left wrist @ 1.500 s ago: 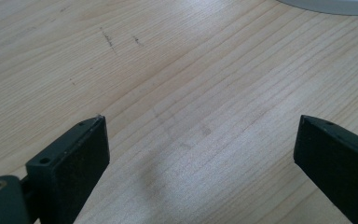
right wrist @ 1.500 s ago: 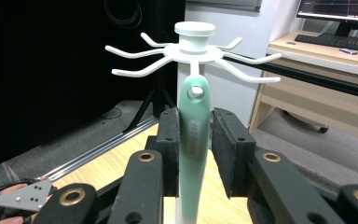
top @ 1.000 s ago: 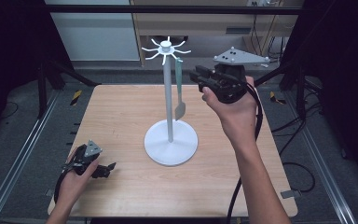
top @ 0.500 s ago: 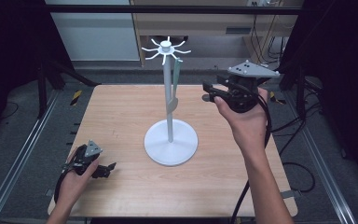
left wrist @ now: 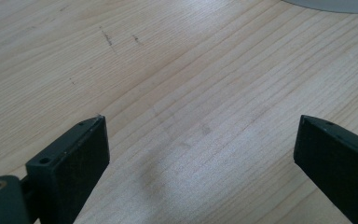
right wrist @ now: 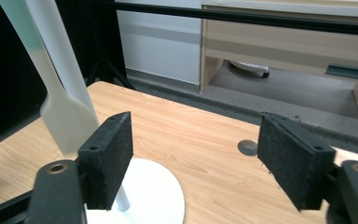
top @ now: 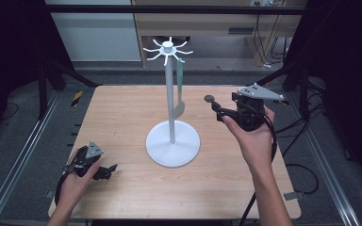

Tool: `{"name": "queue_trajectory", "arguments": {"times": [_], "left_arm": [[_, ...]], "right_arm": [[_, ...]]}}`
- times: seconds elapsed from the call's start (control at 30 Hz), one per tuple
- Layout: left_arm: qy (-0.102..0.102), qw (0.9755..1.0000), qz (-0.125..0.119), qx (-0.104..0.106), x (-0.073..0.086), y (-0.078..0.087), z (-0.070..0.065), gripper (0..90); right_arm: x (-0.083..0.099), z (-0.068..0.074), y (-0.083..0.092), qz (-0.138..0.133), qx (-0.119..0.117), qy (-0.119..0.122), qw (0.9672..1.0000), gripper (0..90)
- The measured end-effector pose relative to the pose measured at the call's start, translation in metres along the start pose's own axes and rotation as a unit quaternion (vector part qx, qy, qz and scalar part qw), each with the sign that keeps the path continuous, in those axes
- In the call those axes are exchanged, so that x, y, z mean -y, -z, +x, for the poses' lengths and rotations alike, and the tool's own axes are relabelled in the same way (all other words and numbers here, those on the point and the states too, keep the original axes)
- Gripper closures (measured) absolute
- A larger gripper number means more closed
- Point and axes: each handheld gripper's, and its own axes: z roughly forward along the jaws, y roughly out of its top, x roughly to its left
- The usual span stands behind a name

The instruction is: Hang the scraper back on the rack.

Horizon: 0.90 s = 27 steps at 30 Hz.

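The right gripper (top: 215,109) is being lowered away from the pale green spatula (top: 179,96), apparently left hanging on the white hook stand (top: 172,141); its jaws, just opened wide, are holding nothing.

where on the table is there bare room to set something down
Bare wood lies between the stand's round base and the left gripper, across the far left corner of the table, and along the near edge. It is tighter between the hanging spatula and the right gripper.
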Motion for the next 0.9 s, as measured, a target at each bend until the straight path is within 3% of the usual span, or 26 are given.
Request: {"name": "queue_trajectory", "arguments": {"times": [0.6,0.9], "left_arm": [[-0.002,1.0000,0.000,0.000,0.000,0.000,-0.001,3.1],[-0.003,1.0000,0.002,0.000,0.000,0.000,-0.001,3.0]], "right_arm": [[0.053,-0.010,-0.005,0.017,0.011,-0.004,0.9998,9.4],[0.079,-0.007,-0.011,0.029,0.008,-0.008,0.9995,7.9]]}}
